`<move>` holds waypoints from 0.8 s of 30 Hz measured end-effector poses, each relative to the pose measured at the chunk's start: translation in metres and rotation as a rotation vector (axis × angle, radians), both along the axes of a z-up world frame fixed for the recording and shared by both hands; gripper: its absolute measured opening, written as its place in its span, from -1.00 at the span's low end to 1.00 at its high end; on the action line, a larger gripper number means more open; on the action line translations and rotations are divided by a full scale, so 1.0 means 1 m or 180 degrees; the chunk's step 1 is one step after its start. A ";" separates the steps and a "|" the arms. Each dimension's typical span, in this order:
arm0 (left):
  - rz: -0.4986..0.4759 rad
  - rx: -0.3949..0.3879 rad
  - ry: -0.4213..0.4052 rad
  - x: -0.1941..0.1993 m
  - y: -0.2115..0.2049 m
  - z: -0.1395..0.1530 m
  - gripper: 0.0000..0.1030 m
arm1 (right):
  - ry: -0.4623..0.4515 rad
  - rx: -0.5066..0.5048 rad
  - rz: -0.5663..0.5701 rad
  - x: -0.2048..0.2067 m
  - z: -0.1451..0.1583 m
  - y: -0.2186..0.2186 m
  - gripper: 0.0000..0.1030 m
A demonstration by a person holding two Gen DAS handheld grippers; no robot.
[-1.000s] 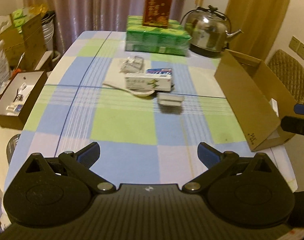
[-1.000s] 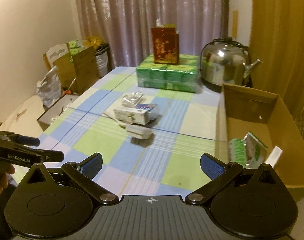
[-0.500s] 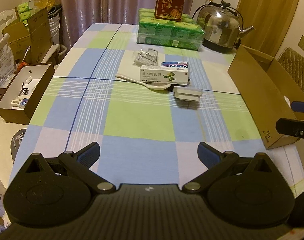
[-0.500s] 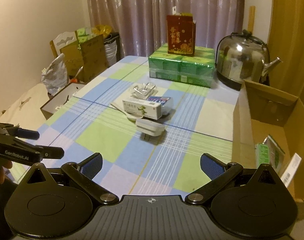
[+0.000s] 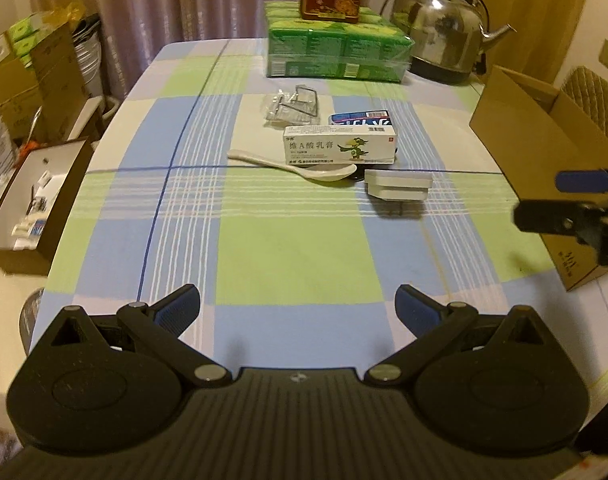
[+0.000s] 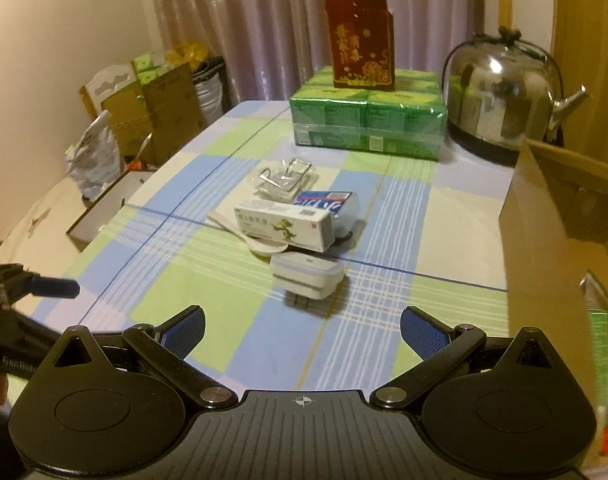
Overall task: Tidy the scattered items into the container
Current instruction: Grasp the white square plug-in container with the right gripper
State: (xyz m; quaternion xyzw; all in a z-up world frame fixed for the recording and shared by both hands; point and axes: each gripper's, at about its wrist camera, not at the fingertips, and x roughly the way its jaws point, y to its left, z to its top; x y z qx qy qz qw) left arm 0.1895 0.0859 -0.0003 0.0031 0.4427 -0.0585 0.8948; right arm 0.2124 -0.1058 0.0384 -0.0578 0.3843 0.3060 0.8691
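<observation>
The scattered items sit bunched mid-table on the blue, green and white checked tablecloth (image 5: 287, 248): a white rectangular plug adapter (image 6: 307, 274) nearest, prongs down; just behind it a white ointment carton printed with a green cartoon figure (image 5: 339, 149), lying over the bowl end of a white ceramic spoon (image 5: 299, 167); a blue-and-white box (image 5: 362, 117) touching the carton's far side; and a clear packet with bent metal wire clips (image 6: 285, 176) beyond. The open brown cardboard box (image 5: 536, 148) stands at the table's right edge — some green packets show inside, blurred. The left gripper (image 5: 296, 307) and right gripper (image 6: 302, 330) both hover over the near end of the table, jaws spread wide, holding nothing.
</observation>
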 end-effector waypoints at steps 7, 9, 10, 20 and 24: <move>-0.0334 0.0101 -0.0054 0.038 0.012 -0.013 0.98 | 0.0068 0.0066 -0.0130 0.032 -0.021 0.028 0.96; -0.0416 0.0088 -0.0080 0.047 0.017 -0.016 0.98 | 0.0076 0.0058 -0.0177 0.040 -0.029 0.035 0.96; -0.0456 0.0083 -0.0102 0.052 0.019 -0.018 0.98 | 0.0083 0.0059 -0.0198 0.043 -0.033 0.038 0.96; -0.0982 0.0338 -0.0178 0.096 0.028 -0.050 0.97 | 0.0077 0.0039 -0.0284 0.063 -0.065 0.059 0.75; -0.1121 0.0405 -0.0235 0.112 0.031 -0.056 0.97 | 0.0120 0.0015 -0.0372 0.073 -0.076 0.064 0.64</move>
